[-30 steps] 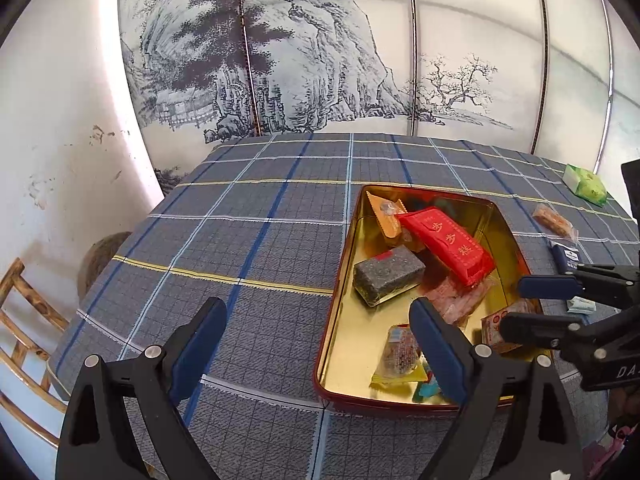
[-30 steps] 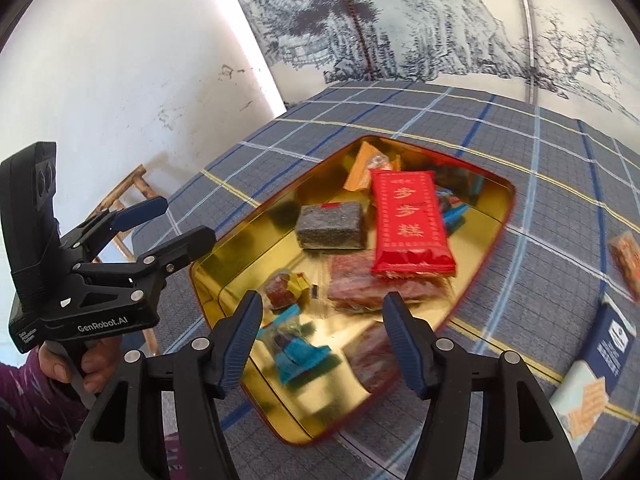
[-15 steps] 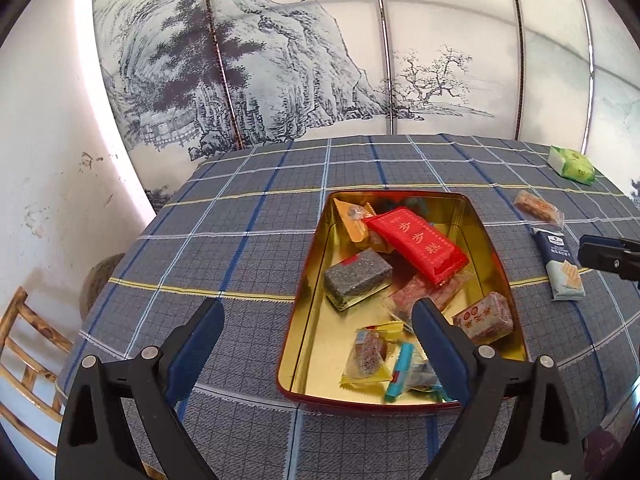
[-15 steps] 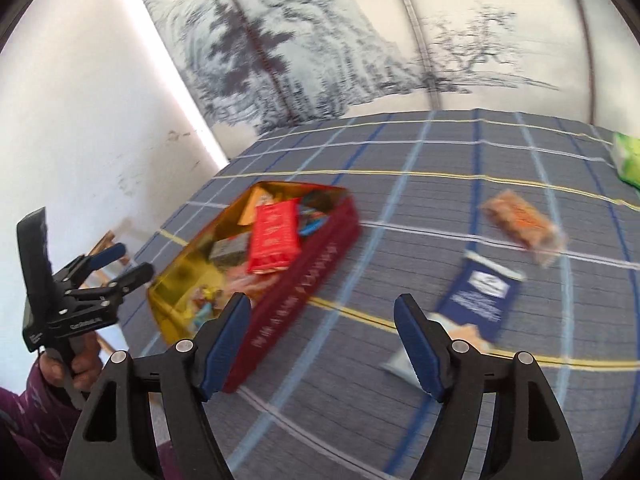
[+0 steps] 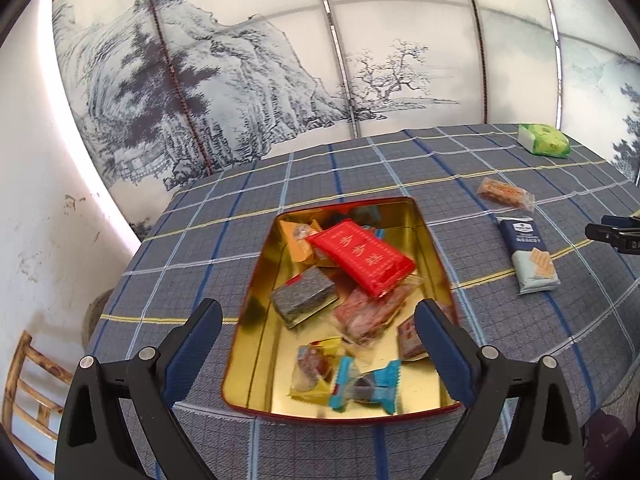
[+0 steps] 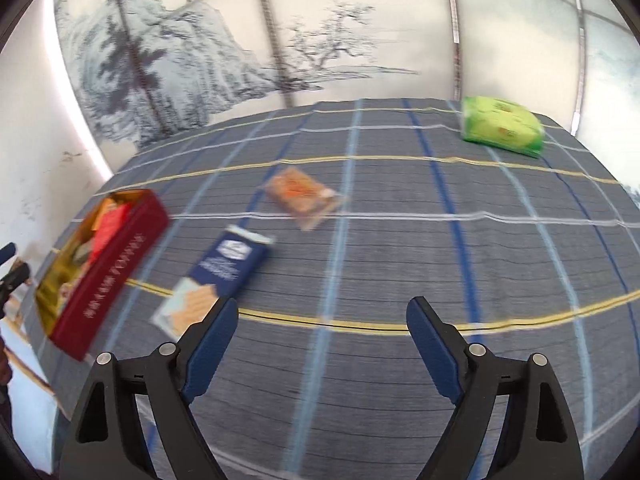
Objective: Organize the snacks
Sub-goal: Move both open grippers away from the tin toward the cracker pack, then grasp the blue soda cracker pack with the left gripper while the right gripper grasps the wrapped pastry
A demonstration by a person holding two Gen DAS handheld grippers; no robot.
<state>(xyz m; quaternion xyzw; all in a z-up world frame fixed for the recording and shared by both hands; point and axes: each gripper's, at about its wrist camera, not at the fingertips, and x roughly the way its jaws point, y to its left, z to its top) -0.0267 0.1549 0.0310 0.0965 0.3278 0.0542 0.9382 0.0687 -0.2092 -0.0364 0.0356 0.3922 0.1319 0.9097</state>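
Note:
A red tin with a gold inside [image 5: 260,364] sits on the checked tablecloth. It holds a red packet [image 5: 362,256], a grey block [image 5: 304,302], an orange packet and several wrapped sweets. My left gripper [image 5: 318,320] hovers over the tin's near end, its jaws opening with nothing gripped. My right gripper [image 6: 322,308] is over bare cloth to the right of the tin [image 6: 100,276], its jaws also opening and empty. Just left of it and ahead lies a navy-and-pale biscuit packet [image 6: 218,276]. An orange snack packet [image 6: 302,194] and a green packet [image 6: 502,126] lie farther back.
A painted landscape screen [image 5: 240,80] stands behind the round table, and a white wall is on the left. A wooden chair [image 5: 28,380] is below the table's left edge. In the left wrist view the loose packets [image 5: 526,254] lie right of the tin.
My right gripper has swung right, from over the tin to over the cloth by the loose packets, and its jaws have widened. The left gripper has shifted and rolled slightly by the tin.

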